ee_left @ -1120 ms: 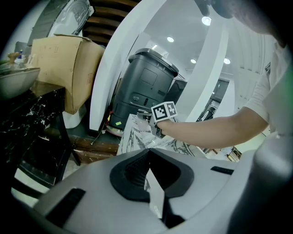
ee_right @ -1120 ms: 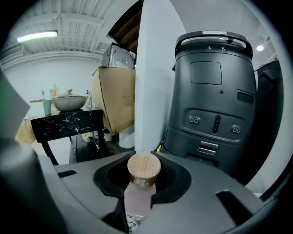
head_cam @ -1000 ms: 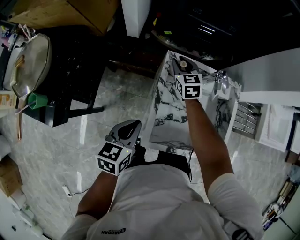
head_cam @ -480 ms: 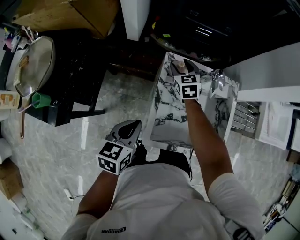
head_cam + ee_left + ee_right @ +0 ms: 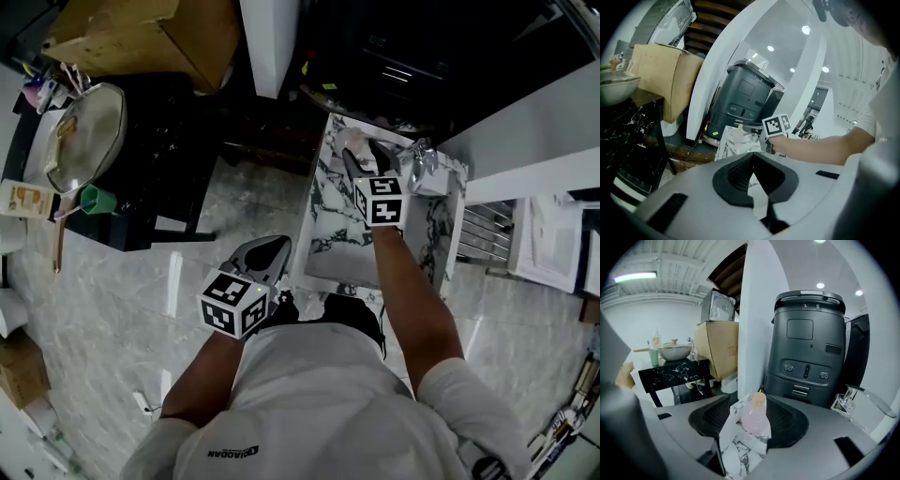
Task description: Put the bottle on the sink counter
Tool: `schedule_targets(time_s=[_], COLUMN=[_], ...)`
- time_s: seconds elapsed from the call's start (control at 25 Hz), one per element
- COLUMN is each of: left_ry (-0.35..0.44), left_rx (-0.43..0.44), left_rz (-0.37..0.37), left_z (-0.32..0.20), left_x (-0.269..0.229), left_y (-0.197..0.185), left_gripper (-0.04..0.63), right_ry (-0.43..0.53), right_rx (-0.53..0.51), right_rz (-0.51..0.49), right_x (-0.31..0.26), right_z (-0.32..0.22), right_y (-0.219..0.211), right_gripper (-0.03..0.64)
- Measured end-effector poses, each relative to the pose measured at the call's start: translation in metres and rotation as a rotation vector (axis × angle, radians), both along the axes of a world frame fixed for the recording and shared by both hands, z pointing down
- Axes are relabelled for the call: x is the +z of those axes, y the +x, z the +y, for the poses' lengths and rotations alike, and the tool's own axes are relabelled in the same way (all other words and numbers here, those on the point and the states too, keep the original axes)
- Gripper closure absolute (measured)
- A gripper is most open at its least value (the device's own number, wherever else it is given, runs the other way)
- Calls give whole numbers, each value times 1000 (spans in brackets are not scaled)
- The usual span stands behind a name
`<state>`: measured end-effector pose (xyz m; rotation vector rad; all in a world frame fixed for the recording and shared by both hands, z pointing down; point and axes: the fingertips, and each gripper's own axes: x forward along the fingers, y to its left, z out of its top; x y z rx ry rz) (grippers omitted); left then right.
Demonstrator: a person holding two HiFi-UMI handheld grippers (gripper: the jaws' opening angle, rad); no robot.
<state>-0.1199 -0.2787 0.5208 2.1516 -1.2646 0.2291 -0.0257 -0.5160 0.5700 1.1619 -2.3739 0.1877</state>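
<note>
A small pink bottle (image 5: 754,420) with a peach cap stands upright on the white marble sink counter (image 5: 738,455). My right gripper (image 5: 750,404) is open, with a jaw on each side of the bottle and neither pad pressing on it. In the head view the bottle (image 5: 352,141) is a pale spot at the counter's (image 5: 328,230) far end, just ahead of the right gripper (image 5: 364,157). My left gripper (image 5: 262,253) is shut on nothing and hangs low over the floor beside the counter's near left corner; its own view shows the left gripper (image 5: 752,157) with its tips together.
A chrome faucet (image 5: 421,159) stands to the right of the bottle. A big dark grey machine (image 5: 808,348) and a white pillar (image 5: 272,37) rise behind the counter. To the left are a black marble table (image 5: 150,169) with a bowl and a cardboard box (image 5: 141,37).
The right gripper's jaws have spread apart and let go of the bottle, which stays standing on the counter. The left gripper has barely moved.
</note>
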Motion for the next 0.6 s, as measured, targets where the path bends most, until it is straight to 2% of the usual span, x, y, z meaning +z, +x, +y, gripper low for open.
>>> schedule_targets(time_s=[0.28,0.32,0.44,0.6], left_ry=[49,57,78,100], left_rx=[37,45,71,112], left_rz=[-17,-21,-32,-40], left_z=[4,5,9,18], left_x=[-23,-26,-34,-42], left_y=[8,10,15,25], left_gripper=[581,581,581,581], right_ry=[-26,-29,-54,-107], right_rx=[7,9,4,-36], right_rz=[-108,-134,-220,-355], right_x=[-38,-45,-66,-89], right_z=[54,61,87,129], right_y=[10,12,16,19], right_gripper=[378,395,512,565])
